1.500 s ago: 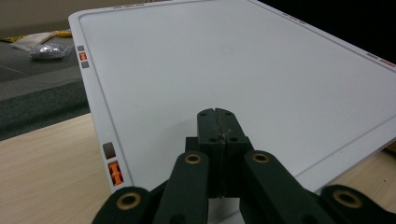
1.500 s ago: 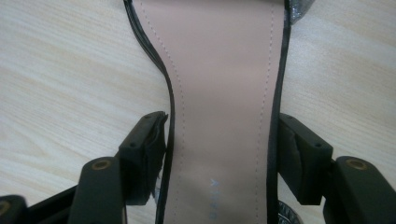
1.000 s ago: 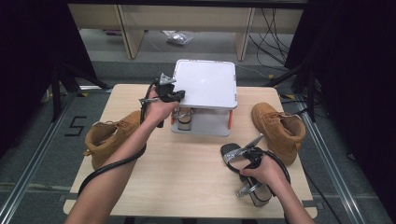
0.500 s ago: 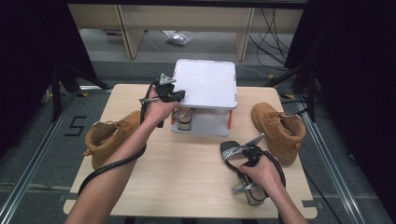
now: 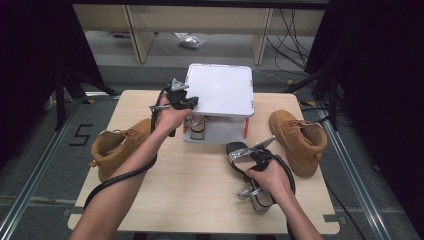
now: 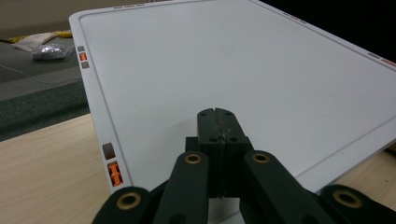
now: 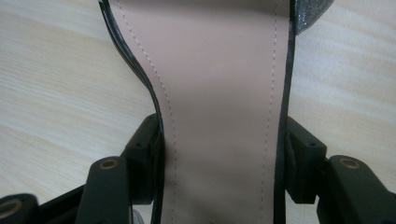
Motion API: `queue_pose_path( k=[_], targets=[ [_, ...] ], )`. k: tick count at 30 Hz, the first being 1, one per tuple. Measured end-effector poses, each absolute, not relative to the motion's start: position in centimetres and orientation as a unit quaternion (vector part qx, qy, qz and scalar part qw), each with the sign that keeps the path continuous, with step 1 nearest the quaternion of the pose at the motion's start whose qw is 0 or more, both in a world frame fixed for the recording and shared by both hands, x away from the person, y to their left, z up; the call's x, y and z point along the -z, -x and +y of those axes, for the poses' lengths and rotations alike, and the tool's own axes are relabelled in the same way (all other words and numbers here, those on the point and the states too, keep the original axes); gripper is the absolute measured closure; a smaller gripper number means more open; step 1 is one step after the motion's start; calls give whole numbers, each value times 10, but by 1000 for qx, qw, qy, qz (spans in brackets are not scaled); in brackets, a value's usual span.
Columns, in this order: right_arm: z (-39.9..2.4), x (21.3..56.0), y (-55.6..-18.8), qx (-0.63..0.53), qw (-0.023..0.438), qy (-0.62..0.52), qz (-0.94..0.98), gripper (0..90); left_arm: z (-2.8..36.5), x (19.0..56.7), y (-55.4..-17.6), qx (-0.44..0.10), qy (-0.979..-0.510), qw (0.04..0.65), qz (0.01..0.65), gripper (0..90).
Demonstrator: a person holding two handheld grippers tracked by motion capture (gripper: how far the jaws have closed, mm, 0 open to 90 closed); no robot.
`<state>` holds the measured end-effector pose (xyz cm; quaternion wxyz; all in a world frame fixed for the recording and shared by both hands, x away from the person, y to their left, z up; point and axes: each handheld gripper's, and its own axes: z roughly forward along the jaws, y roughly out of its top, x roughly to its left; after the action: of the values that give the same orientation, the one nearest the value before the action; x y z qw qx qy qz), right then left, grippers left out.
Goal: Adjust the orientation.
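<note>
A sandal (image 5: pixel 259 199) with a beige insole (image 7: pixel 219 84), black edging and a silver heel hangs just above the table's front right. My right gripper (image 7: pixel 224 144) is shut on it, its pads (image 7: pixel 149 144) pressing both sides of the sole; the jaws have just been closing on it. In the high view the right gripper (image 5: pixel 257 186) sits under the hand. My left gripper (image 6: pixel 217 114) is shut with nothing between its jaws, resting over the front left corner of the white rack's top (image 6: pixel 224 60). From above, the left gripper (image 5: pixel 192 102) is at the rack (image 5: pixel 220 90).
A second sandal (image 5: pixel 198 127) stands on the rack's lower shelf. One tan boot (image 5: pixel 117 147) lies at the table's left, another (image 5: pixel 297 140) at the right. The wooden table (image 5: pixel 200 190) has bare room between my arms.
My right hand has carried the sandal a little left and away from the table's front edge. The left hand has stayed on the rack.
</note>
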<state>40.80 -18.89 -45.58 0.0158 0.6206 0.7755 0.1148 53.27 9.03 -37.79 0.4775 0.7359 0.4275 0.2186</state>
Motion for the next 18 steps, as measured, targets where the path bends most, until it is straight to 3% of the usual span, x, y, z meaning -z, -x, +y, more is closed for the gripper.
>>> queue_pose_path(
  k=[18],
  targets=[
    [-185,447,-417,-135,32,-618,774,425,89,378,-533,-216,-731,482,433,894]
  ],
)
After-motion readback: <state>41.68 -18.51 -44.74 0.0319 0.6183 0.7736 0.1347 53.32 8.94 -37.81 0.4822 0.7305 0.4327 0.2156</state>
